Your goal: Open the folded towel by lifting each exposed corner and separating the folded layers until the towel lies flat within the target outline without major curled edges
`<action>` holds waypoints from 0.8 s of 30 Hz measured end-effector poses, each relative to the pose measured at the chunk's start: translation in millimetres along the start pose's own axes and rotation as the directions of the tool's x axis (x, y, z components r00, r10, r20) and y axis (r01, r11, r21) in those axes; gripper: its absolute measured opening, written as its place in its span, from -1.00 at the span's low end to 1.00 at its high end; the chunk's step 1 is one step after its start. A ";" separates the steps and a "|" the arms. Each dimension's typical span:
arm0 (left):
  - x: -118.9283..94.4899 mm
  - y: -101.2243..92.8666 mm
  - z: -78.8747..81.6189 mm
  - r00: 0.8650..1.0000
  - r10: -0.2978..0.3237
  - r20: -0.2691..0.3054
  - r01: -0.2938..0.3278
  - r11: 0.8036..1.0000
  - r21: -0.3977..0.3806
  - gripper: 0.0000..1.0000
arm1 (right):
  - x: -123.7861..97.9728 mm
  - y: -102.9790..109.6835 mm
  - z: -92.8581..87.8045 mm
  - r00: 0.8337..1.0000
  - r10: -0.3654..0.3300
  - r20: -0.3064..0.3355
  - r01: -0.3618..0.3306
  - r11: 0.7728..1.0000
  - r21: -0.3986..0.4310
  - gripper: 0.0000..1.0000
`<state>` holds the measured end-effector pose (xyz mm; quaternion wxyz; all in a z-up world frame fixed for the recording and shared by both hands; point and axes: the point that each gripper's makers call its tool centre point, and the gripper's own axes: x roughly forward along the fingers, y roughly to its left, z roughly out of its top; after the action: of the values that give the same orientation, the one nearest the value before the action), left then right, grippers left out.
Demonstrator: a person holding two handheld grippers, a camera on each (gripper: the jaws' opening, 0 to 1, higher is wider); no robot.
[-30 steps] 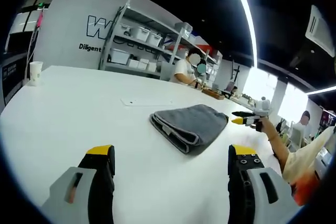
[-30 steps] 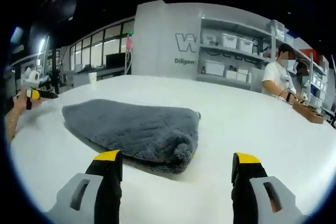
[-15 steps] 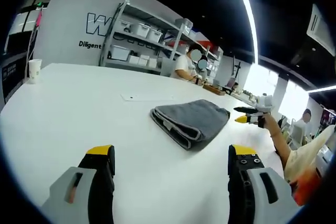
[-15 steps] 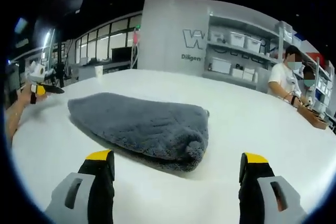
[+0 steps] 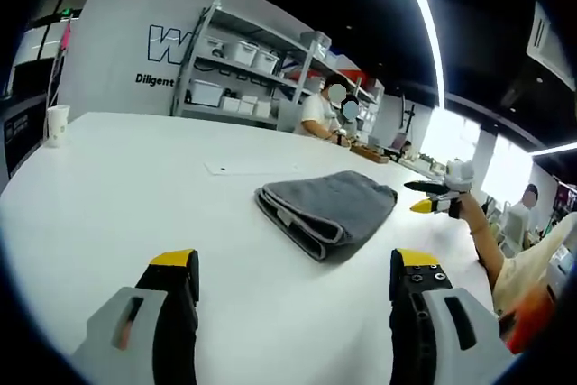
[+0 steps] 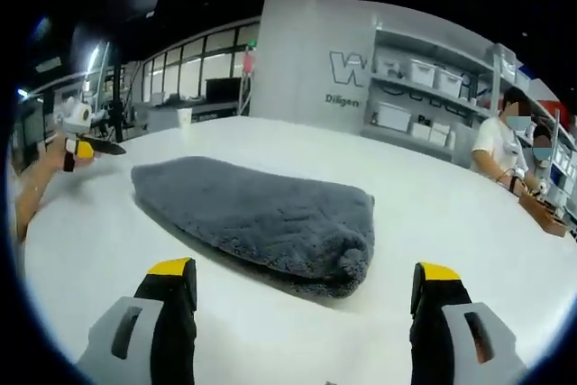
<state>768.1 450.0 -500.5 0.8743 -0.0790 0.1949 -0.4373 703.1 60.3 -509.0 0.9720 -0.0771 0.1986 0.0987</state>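
A grey folded towel (image 5: 326, 212) lies on the white table (image 5: 135, 187), several layers showing at its near edge. My left gripper (image 5: 293, 266) is open and held back from it, nothing between its jaws. In the right gripper view the towel (image 6: 261, 218) lies as a fluffy mound just ahead of my right gripper (image 6: 306, 272), which is open and apart from it. A hand holds the right gripper (image 5: 431, 197) beyond the towel's right end. In the right gripper view the left gripper (image 6: 83, 144) appears at the far left, off the towel.
A faint rectangular mark (image 5: 239, 169) lies on the table behind the towel. A paper cup (image 5: 56, 123) stands near the far left edge. Shelves with white bins (image 5: 243, 78) line the back wall. People (image 5: 323, 119) work at the table's far end.
Both views have shifted slightly with the hands. The towel lies where it was, still folded, and both grippers stay open and off it.
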 end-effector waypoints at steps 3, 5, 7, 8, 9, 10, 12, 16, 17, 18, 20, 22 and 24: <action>4.0 -5.6 -0.5 1.000 -0.010 0.001 0.010 1.000 -0.003 0.71 | -2.6 3.4 1.7 1.000 0.001 0.007 -0.001 1.000 -0.003 0.99; 7.8 -8.1 -0.4 1.000 -0.016 0.005 0.016 1.000 -0.003 0.71 | -4.5 2.9 6.3 1.000 0.005 0.025 -0.005 1.000 -0.004 0.99; 10.7 -8.4 -2.4 1.000 -0.018 -0.005 0.018 1.000 0.001 0.70 | -5.4 3.8 9.0 0.999 0.007 0.037 -0.007 1.000 0.000 0.99; 12.3 -8.5 -6.2 1.000 -0.017 -0.022 0.017 1.000 0.004 0.69 | -5.7 4.9 9.7 0.999 0.008 0.041 -0.008 1.000 0.002 0.99; 13.6 -7.8 -7.6 0.999 -0.013 -0.029 0.013 1.000 0.007 0.69 | -5.3 4.5 10.5 0.999 0.010 0.042 -0.010 1.000 0.002 0.98; 14.5 -6.6 -7.8 0.999 -0.008 -0.031 0.008 1.000 0.009 0.69 | -5.2 5.0 11.3 0.999 0.014 0.044 -0.014 1.000 -0.002 0.98; 17.5 0.6 -7.3 0.999 0.024 -0.035 -0.023 1.000 0.014 0.64 | -4.5 5.9 12.9 0.999 0.021 0.048 -0.020 1.000 -0.005 0.98; 24.5 9.9 -7.1 0.996 0.082 -0.023 -0.083 0.996 -0.025 0.52 | -4.0 9.6 12.6 0.998 0.038 0.042 -0.038 0.999 -0.009 0.96; 25.8 9.7 -6.3 0.996 0.083 -0.019 -0.083 0.996 -0.029 0.50 | -4.5 11.0 12.3 0.998 0.041 0.041 -0.040 0.999 -0.011 0.96; 27.8 9.0 -5.1 0.996 0.083 -0.015 -0.084 0.996 -0.031 0.50 | -4.6 11.4 12.5 0.998 0.041 0.041 -0.041 0.999 -0.013 0.95; 32.2 10.0 -2.7 0.996 0.093 -0.011 -0.093 0.995 -0.030 0.46 | -4.6 12.2 13.2 0.998 0.043 0.044 -0.043 0.999 -0.012 0.95; 36.6 11.3 -0.9 0.995 0.103 -0.012 -0.103 0.994 -0.030 0.42 | -4.2 12.8 13.4 0.998 0.048 0.043 -0.048 0.999 -0.014 0.94; 41.9 7.7 0.0 0.995 0.100 -0.016 -0.100 0.995 -0.010 0.31 | -4.5 13.4 13.7 0.998 0.050 0.044 -0.050 0.999 -0.020 0.93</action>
<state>796.5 421.4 -514.3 0.8931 -0.0705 0.2079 -0.3926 701.2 75.3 -496.2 0.9727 -0.0789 0.1781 0.1265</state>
